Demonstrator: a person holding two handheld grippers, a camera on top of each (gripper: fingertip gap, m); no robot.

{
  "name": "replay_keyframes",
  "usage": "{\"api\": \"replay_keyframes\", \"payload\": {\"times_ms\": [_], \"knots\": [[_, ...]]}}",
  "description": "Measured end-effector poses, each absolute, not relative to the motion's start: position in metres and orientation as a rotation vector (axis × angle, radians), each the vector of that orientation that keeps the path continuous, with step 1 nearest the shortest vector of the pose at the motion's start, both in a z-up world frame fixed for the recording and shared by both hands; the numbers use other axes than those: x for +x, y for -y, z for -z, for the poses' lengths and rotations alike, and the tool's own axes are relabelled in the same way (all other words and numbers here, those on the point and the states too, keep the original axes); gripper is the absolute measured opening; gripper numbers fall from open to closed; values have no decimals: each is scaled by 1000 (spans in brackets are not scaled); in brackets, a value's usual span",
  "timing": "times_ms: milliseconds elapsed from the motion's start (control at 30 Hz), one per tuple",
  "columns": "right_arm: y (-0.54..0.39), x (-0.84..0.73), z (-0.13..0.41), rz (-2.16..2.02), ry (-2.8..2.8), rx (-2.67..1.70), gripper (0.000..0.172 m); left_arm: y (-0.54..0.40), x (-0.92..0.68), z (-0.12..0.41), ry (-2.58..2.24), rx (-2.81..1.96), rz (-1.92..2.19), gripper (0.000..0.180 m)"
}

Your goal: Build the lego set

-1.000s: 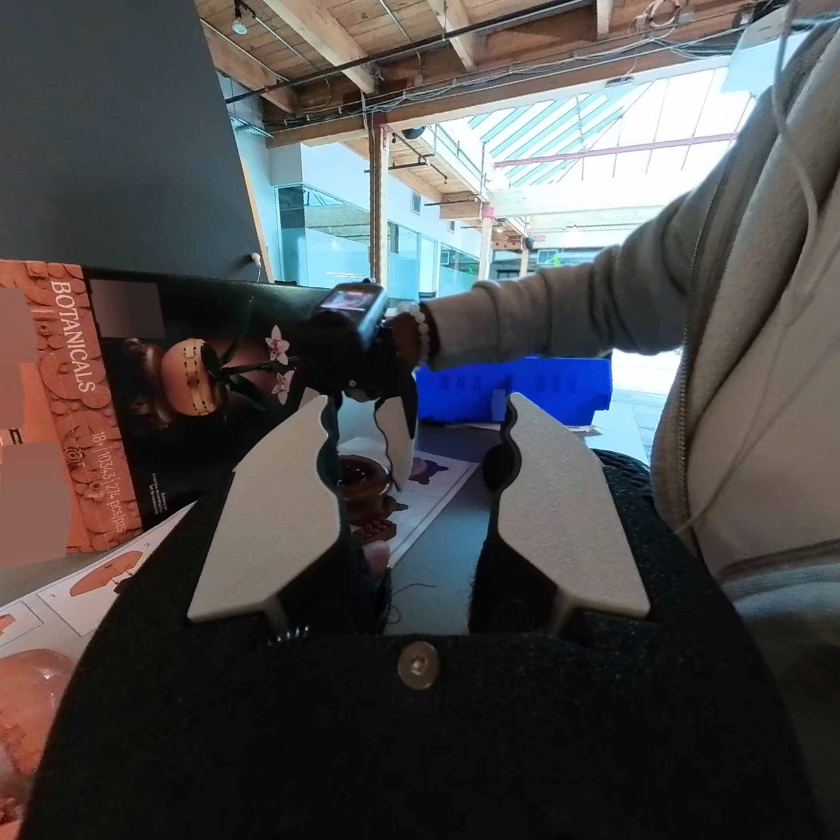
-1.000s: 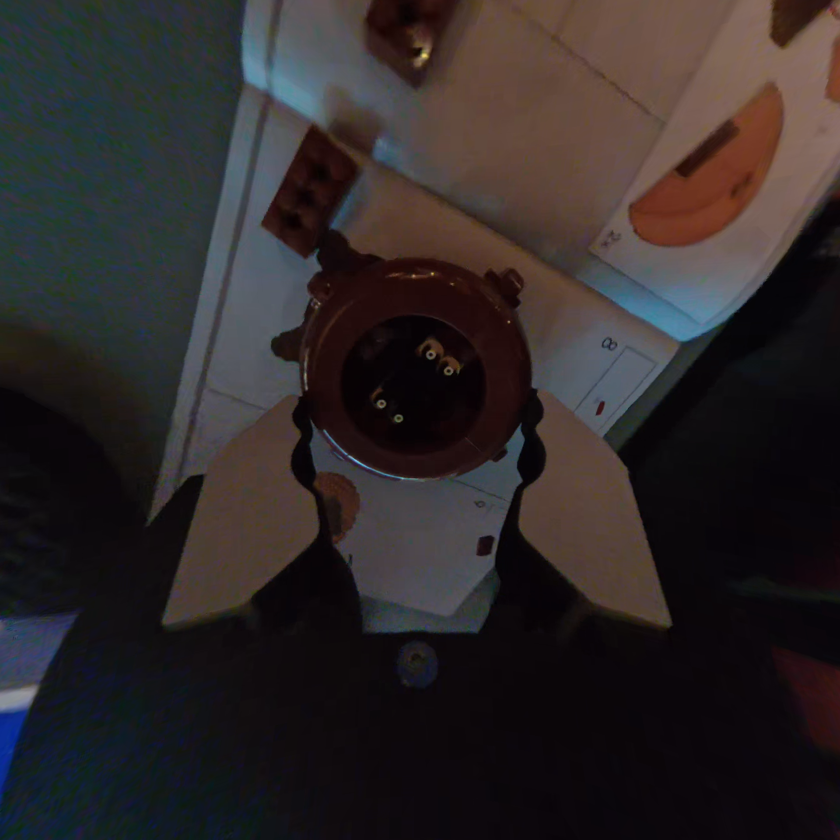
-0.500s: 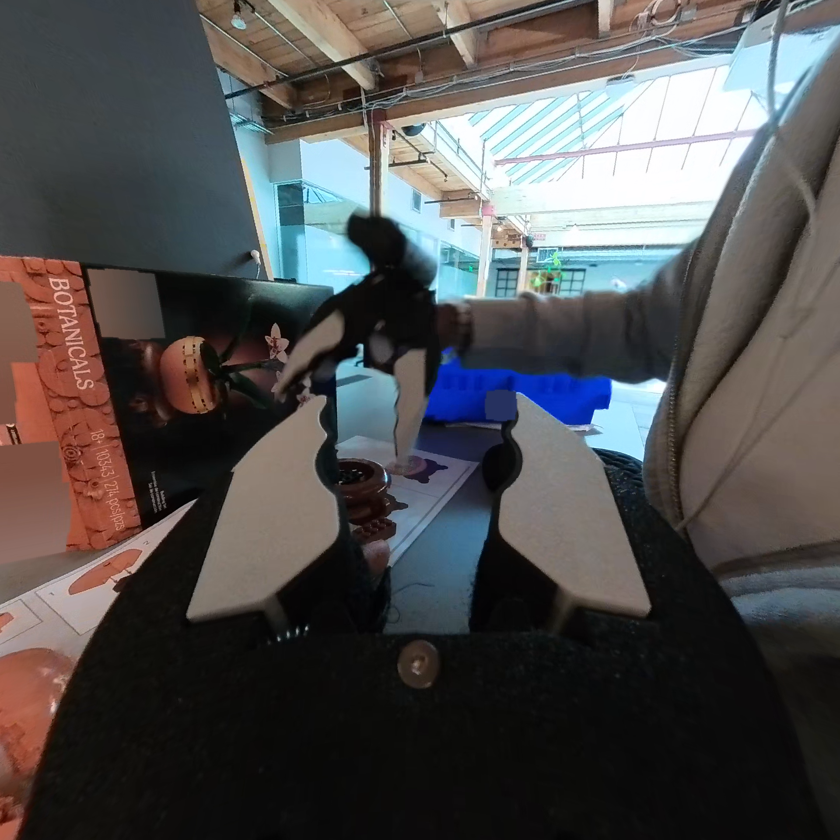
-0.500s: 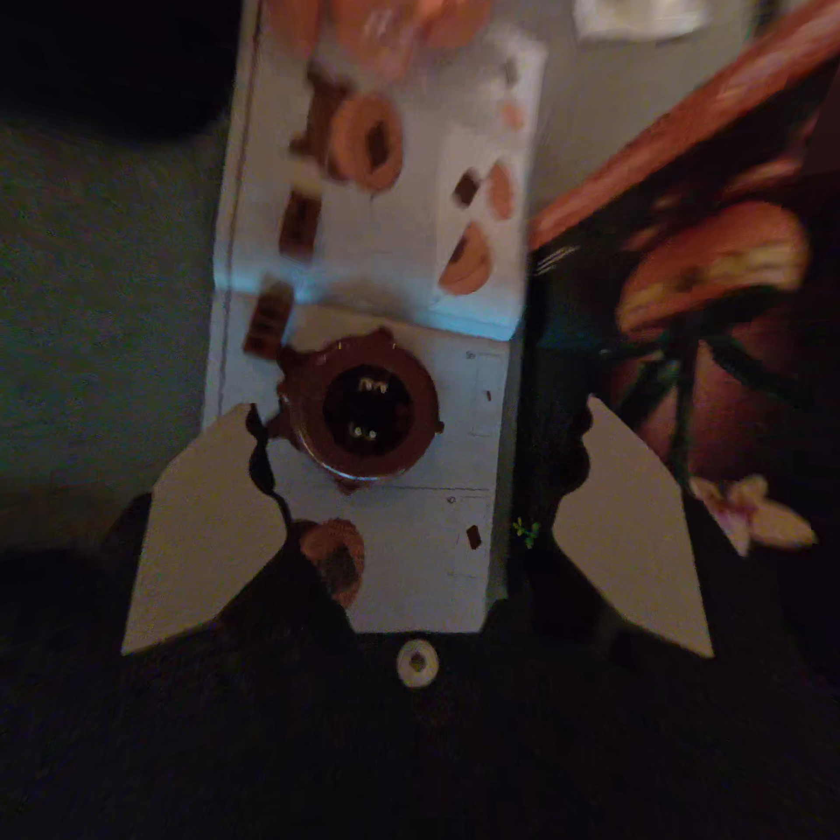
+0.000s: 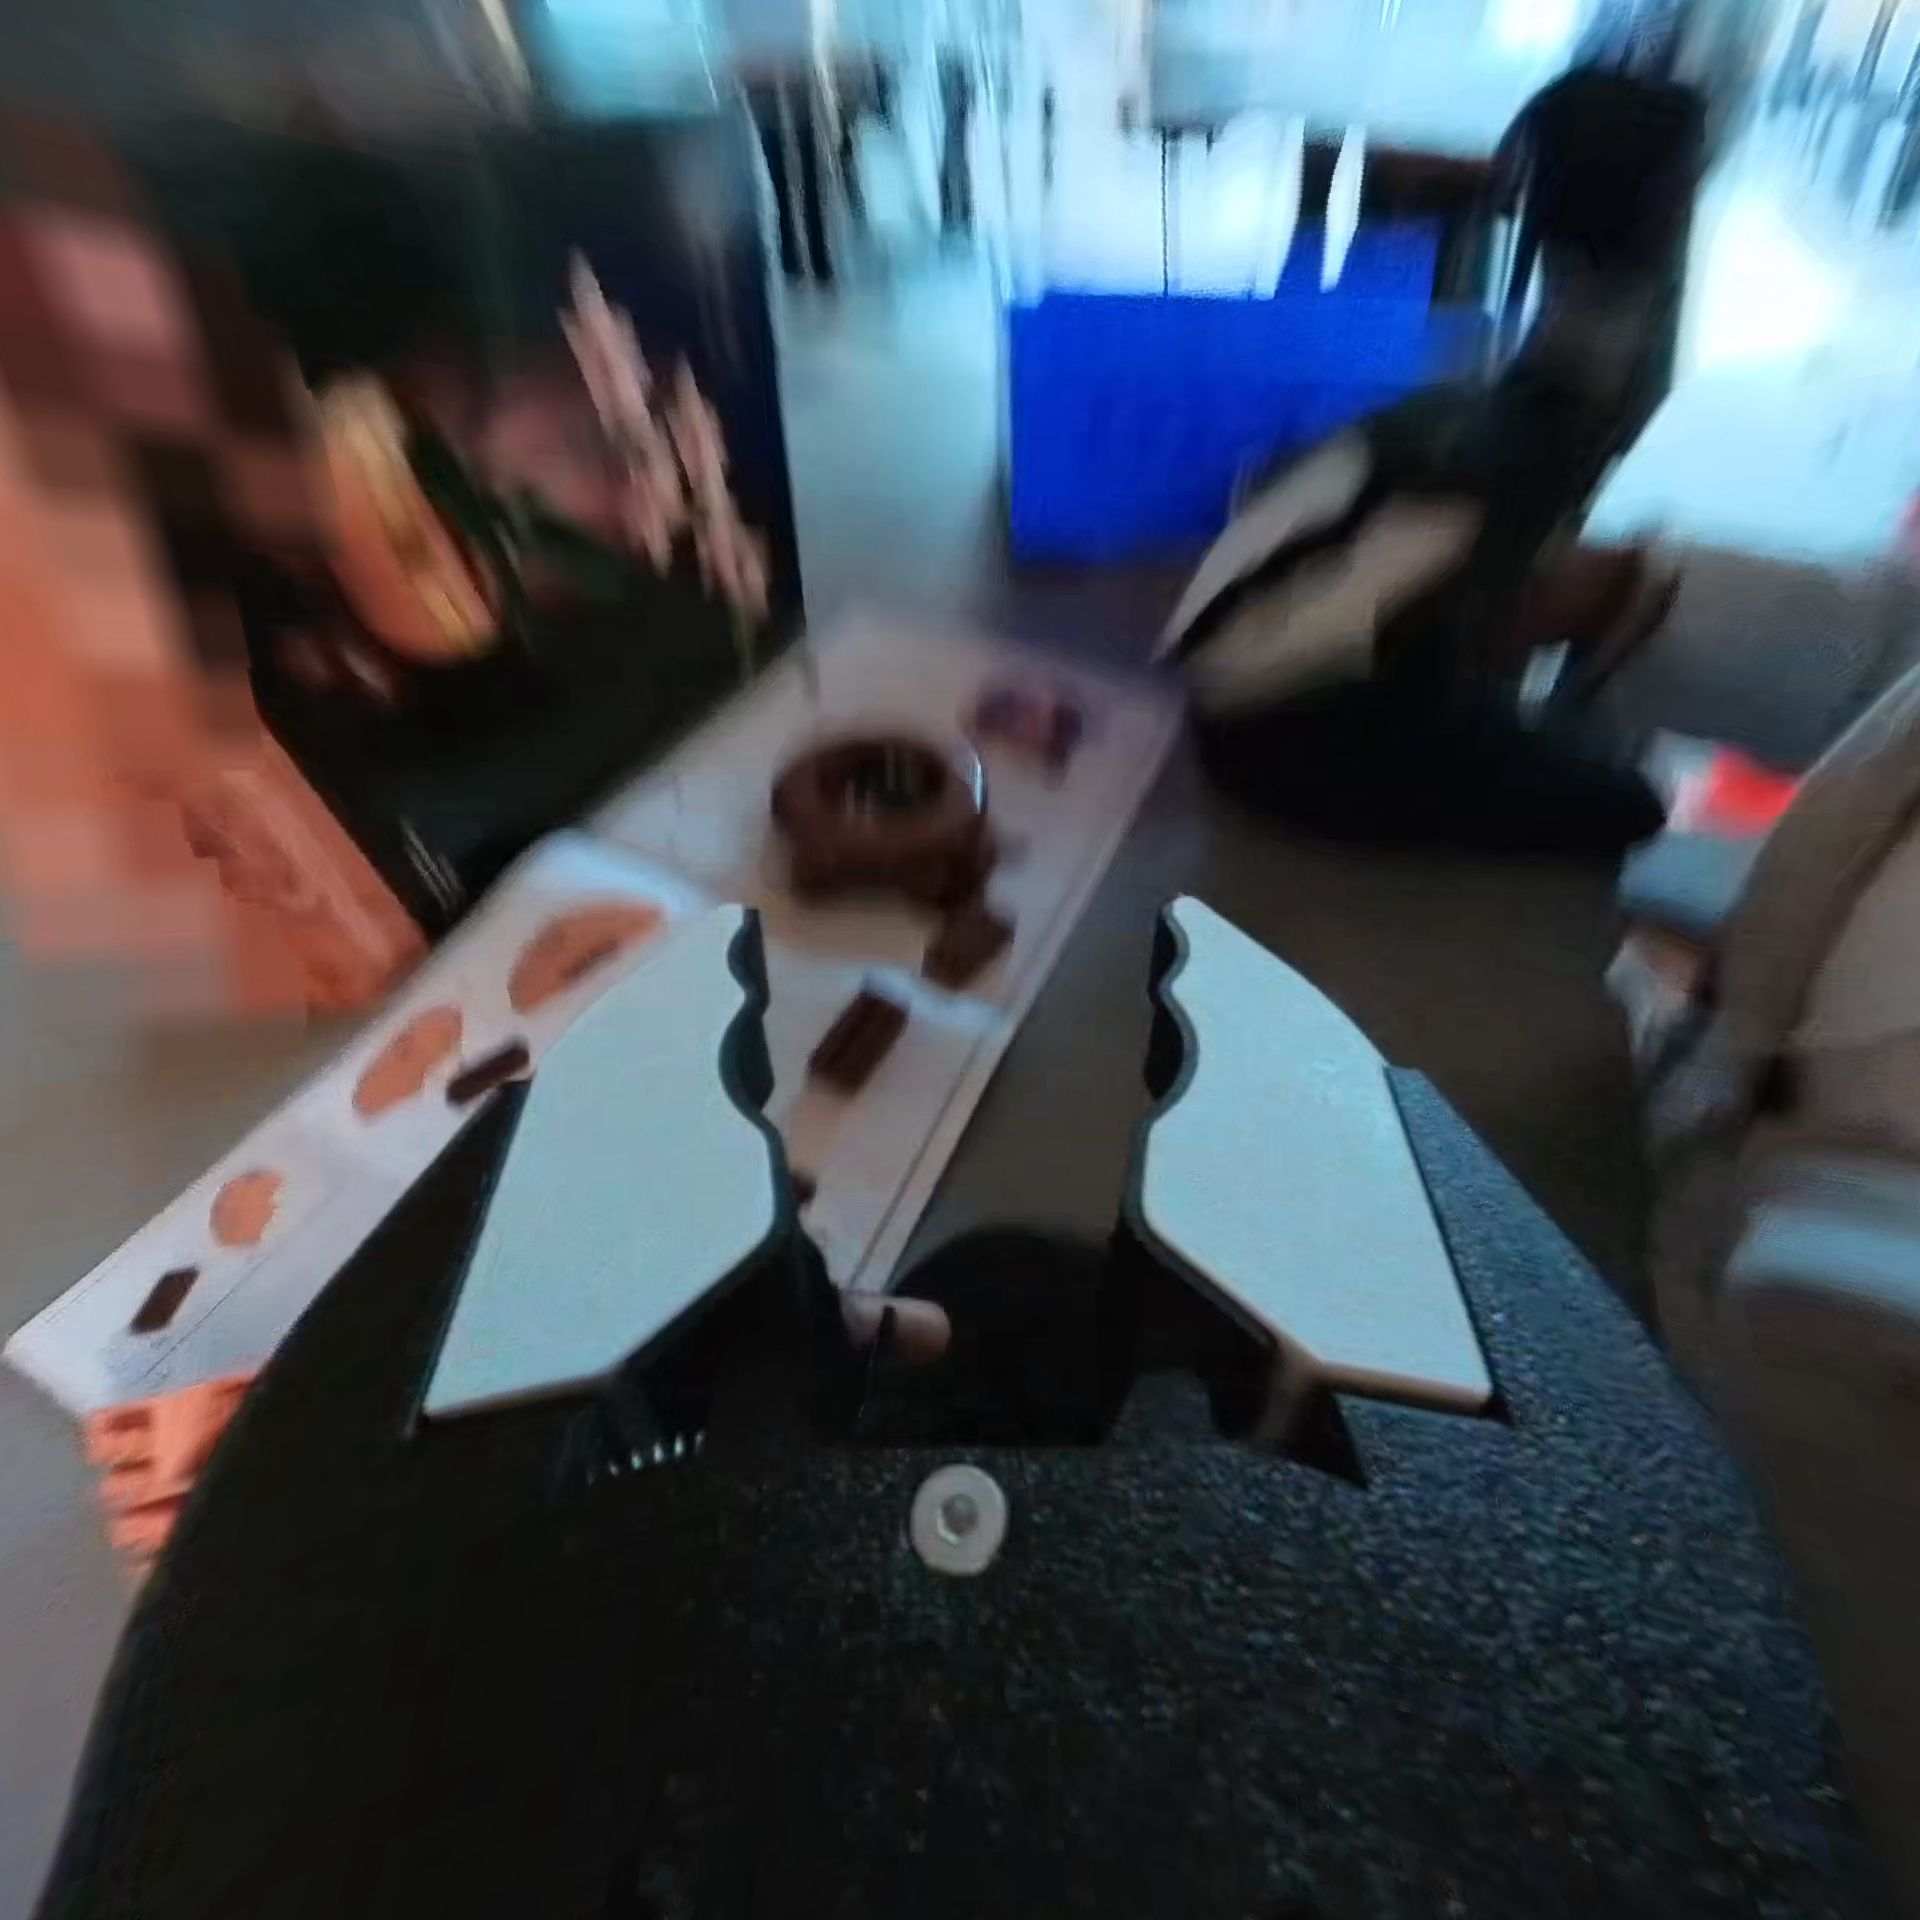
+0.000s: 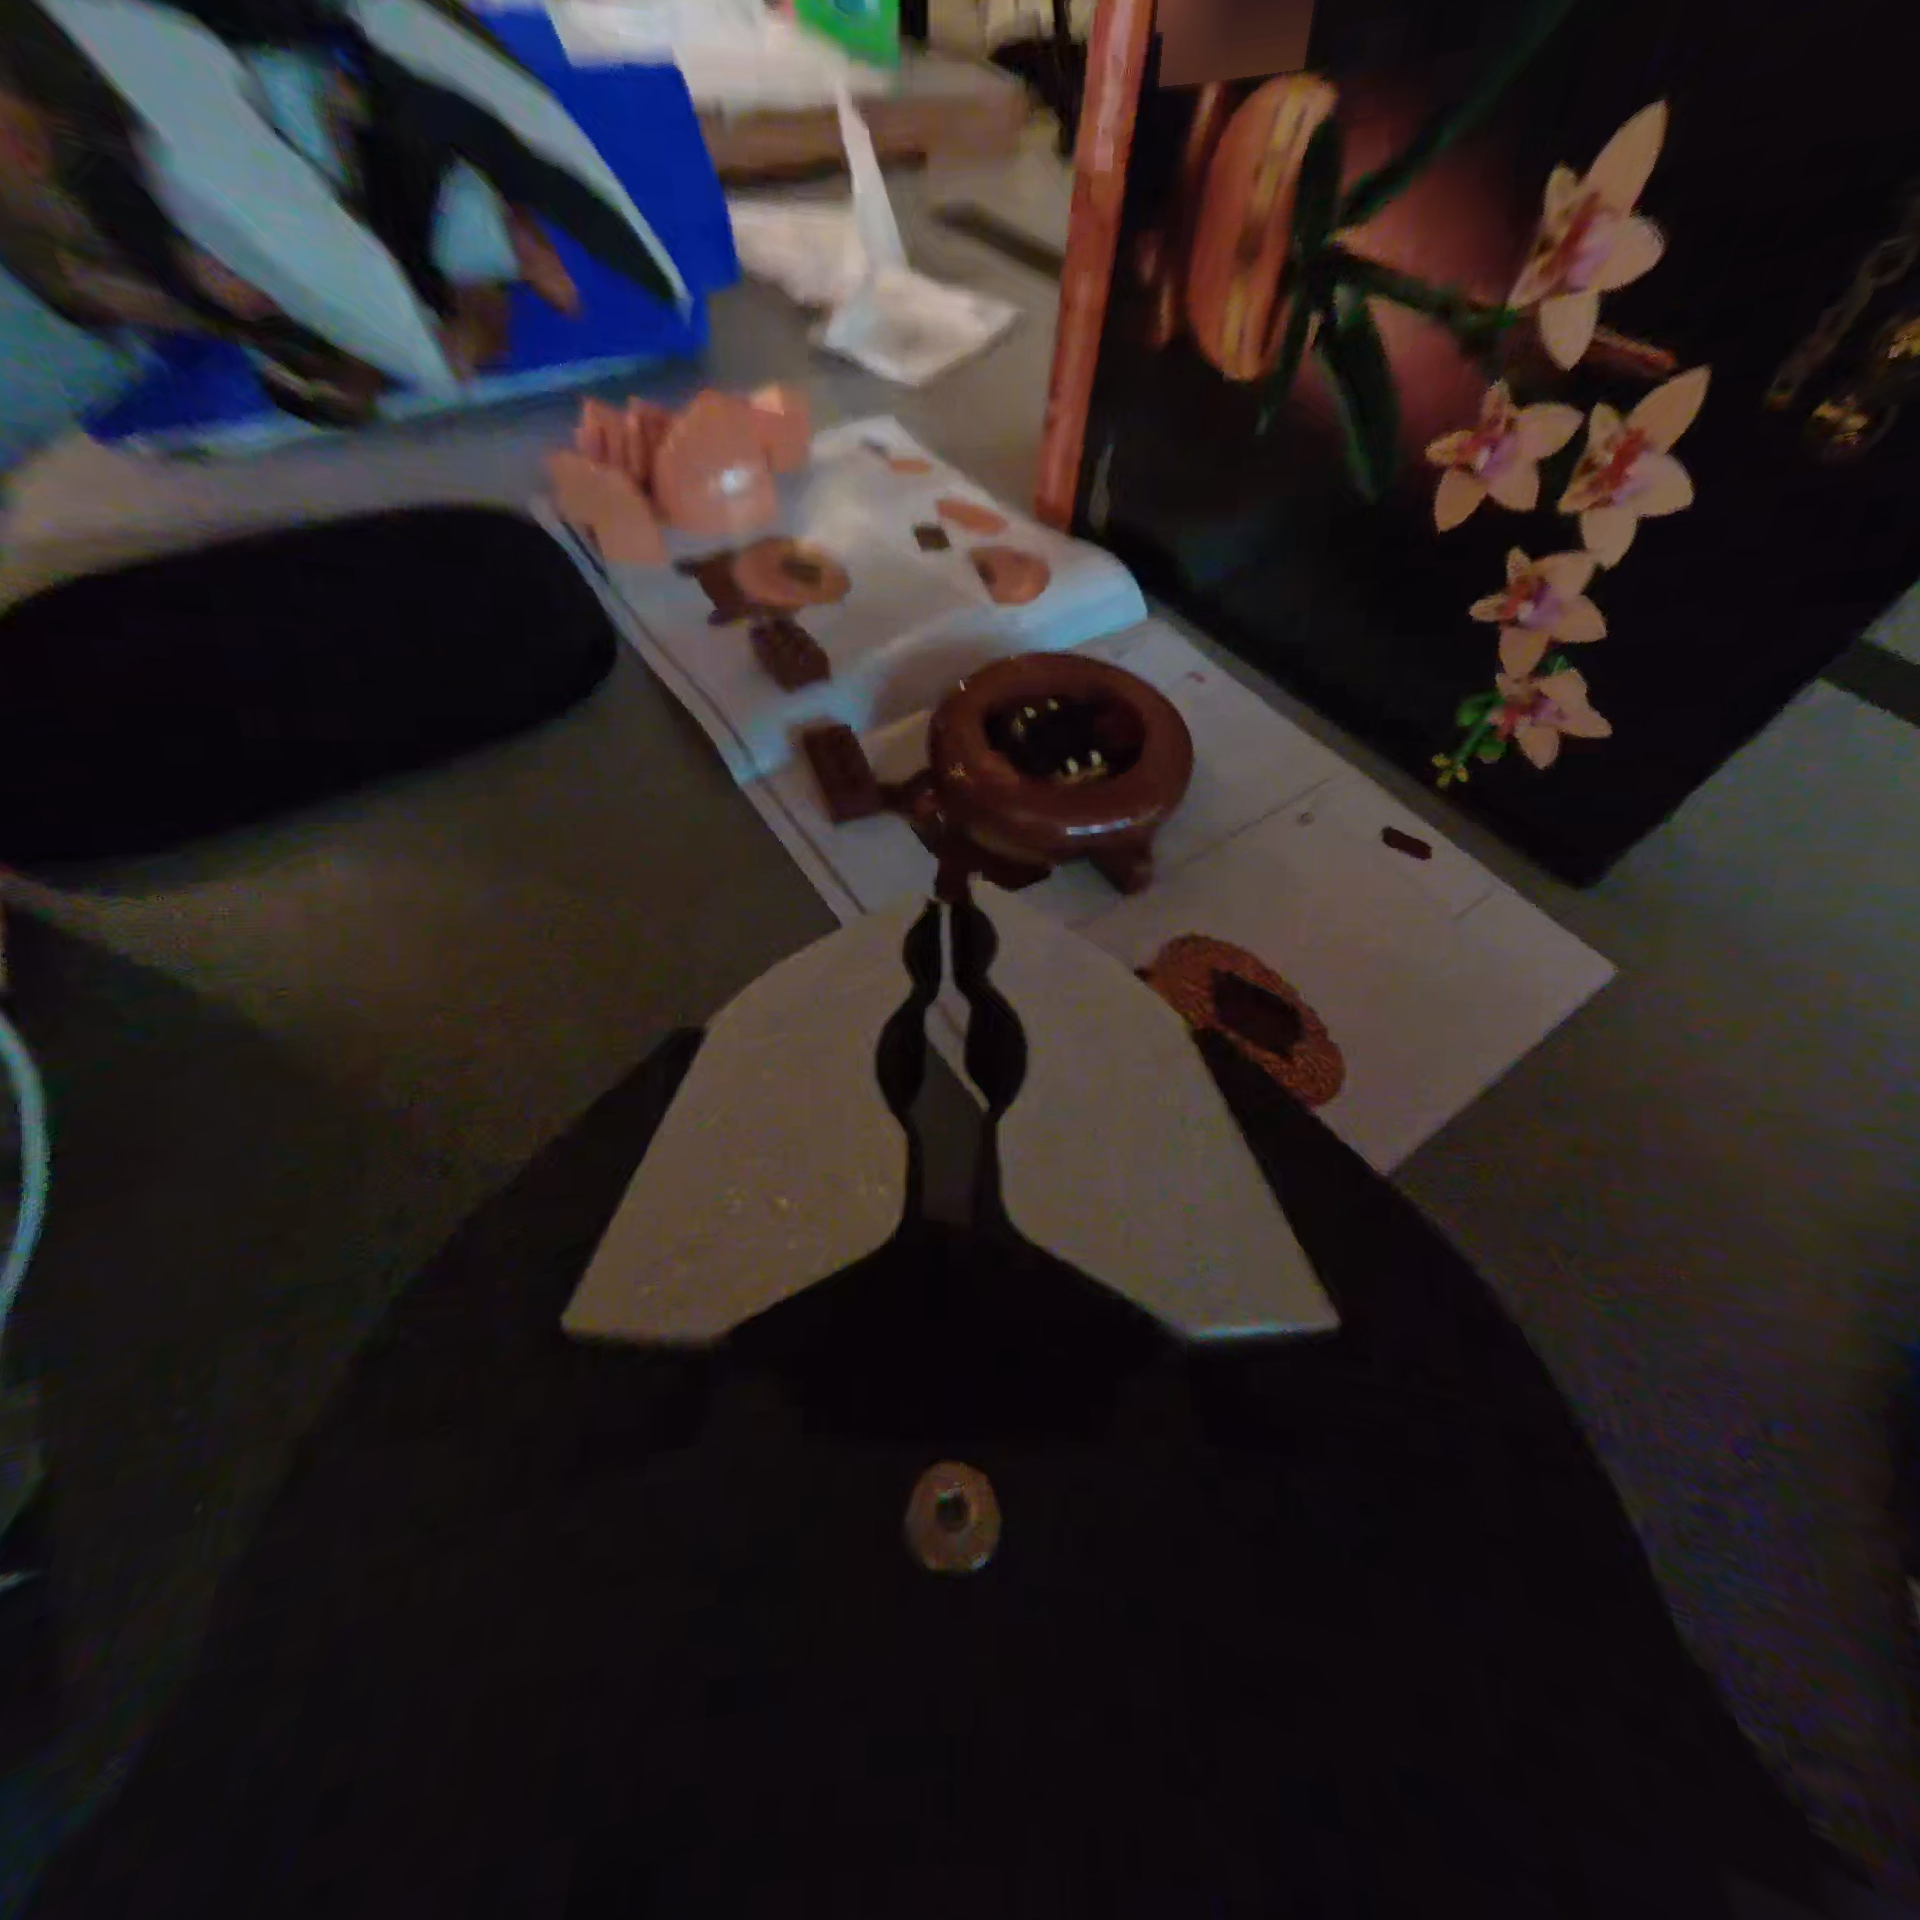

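A brown ring-shaped brick build (image 6: 1060, 758) stands on short legs on an open instruction booklet (image 6: 1351, 935). My right gripper (image 6: 948, 920) is shut, its tips just short of the build's near leg, and nothing shows between the pads. In the blurred left wrist view the build (image 5: 878, 821) lies ahead of my left gripper (image 5: 956, 925), which is open and empty above the booklet (image 5: 675, 810). The right gripper (image 5: 1299, 582) shows there off to the right, away from the build. The left gripper (image 6: 312, 208) shows blurred at the top left of the right wrist view.
A tall black box with orchid pictures (image 6: 1455, 416) stands behind the booklet. Loose brown bricks (image 6: 842, 769) and salmon pieces (image 6: 696, 468) lie on the booklet. A black pad (image 6: 281, 675) lies left of it, and a blue bin (image 6: 623, 187) stands beyond. A person's sleeve (image 5: 1818, 935) is at the right. Some 20 cm of space lies between my two pairs of fingers.
My right gripper let go of the brown build, opened wide, drew back and away, then shut on nothing. My left gripper stayed open while its view swung down and blurred.
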State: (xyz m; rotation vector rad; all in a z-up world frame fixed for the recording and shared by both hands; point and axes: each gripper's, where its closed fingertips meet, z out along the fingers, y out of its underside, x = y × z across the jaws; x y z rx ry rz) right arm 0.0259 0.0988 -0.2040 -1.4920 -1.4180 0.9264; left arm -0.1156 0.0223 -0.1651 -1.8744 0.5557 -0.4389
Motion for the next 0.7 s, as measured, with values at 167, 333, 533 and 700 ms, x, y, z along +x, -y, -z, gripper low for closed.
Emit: {"api": "replay_keyframes", "payload": {"times_ms": [167, 333, 533, 700], "knots": [[-93, 28, 200, -1025, 1420, -1461, 0, -46, -119, 217, -859, -2181, 325, 48], [-88, 25, 209, -1026, 1491, -1481, 0, -56, -120, 259, -1183, -2324, 238, 35], [-91, 26, 202, -1107, 1438, -1492, 0, -61, -123, 255, -1170, -2286, 246, 16], [-87, 13, 196, -1145, 1478, -1464, 16, -52, -144, 217, -966, -2234, 234, 16]]}}
